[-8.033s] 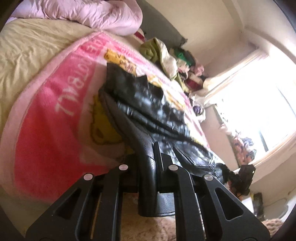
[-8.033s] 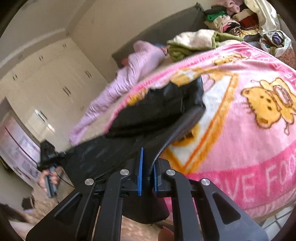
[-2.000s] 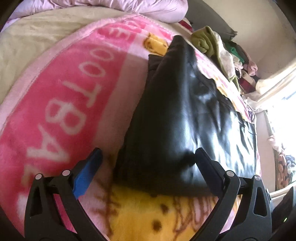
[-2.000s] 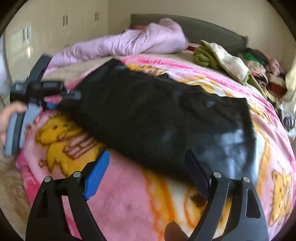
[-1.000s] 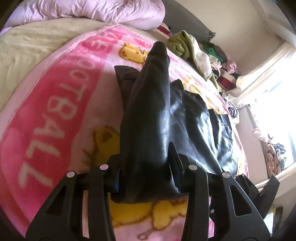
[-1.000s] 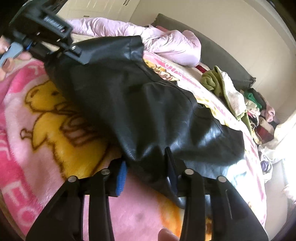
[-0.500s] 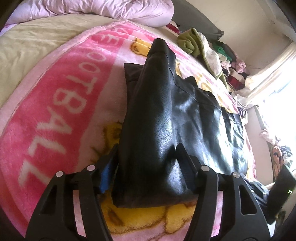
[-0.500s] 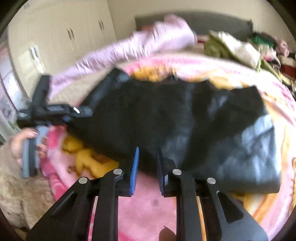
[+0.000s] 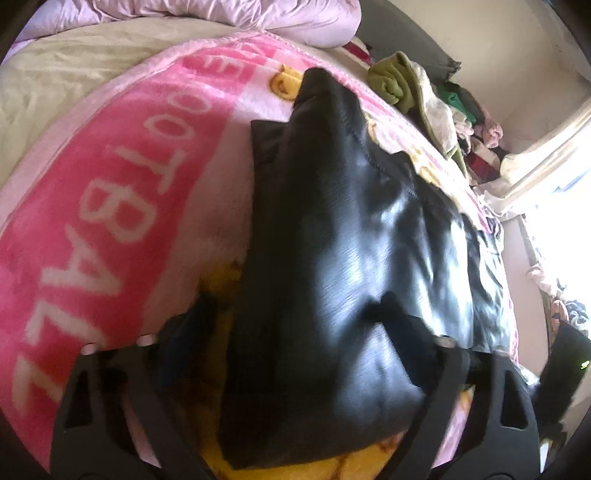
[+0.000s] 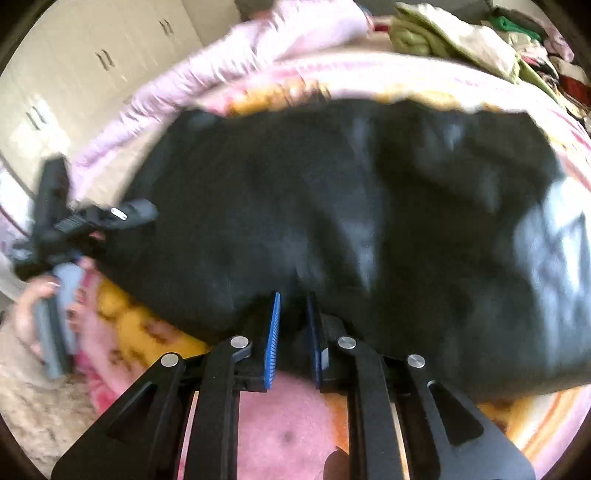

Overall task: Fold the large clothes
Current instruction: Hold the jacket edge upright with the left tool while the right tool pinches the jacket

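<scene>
Black leather garment (image 9: 332,258) — on pink blanket (image 9: 110,221), unboxed

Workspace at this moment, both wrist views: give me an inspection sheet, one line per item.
Surface: bed covered by a pink cartoon blanket, with a cream sheet beyond it.
Job's things: black leather garment lying folded on the blanket.
Clutter: pile of mixed clothes at the far side; lilac quilt bunched at the head.
Grippers: left gripper jaws opening, the garment's near end between them; right gripper jaws closing at the garment's near edge; blur hides whether they pinch it.
Cables: nothing seen.
Surroundings: cream wardrobe doors, a bright window, a shaggy rug beside the bed.
</scene>
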The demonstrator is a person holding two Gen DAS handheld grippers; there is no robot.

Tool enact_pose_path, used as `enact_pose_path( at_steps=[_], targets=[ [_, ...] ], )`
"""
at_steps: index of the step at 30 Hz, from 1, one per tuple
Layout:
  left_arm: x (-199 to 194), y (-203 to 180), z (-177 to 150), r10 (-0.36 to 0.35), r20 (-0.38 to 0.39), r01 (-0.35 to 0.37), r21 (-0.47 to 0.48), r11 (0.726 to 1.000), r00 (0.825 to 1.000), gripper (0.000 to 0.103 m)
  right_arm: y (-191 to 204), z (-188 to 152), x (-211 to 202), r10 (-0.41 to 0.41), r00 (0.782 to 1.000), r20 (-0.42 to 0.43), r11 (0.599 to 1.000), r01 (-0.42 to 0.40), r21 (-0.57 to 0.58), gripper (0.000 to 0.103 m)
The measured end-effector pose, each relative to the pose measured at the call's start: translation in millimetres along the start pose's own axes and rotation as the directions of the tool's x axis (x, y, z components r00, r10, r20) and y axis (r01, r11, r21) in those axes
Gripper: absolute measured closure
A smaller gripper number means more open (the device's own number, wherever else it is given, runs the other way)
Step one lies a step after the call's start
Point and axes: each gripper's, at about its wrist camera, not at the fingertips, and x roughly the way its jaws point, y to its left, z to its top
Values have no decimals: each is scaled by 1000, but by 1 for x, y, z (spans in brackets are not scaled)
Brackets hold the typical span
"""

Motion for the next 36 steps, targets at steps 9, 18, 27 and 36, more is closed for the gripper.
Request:
enact_pose_path(
  at_steps=[9,18,27,36],
  targets=[
    [-13,-16,1,5,41,-6,35,999,999,65,-14,68,29,9,1000,-11,998,-8,58,89],
    [-34,-35,5,-26,109,18,71,997,994,73,-34,78,41,16,998,-58,993,-9,115,98],
    [-48,-58,8,-40,155,20,126,992,987,74,-46,141,77,-80,995,-62,989,87,117,95],
    [-51,-70,10,-45,173,21,143,989,984,75,-58,130,85,-26,998,-59,991,34,126,96]
  ],
)
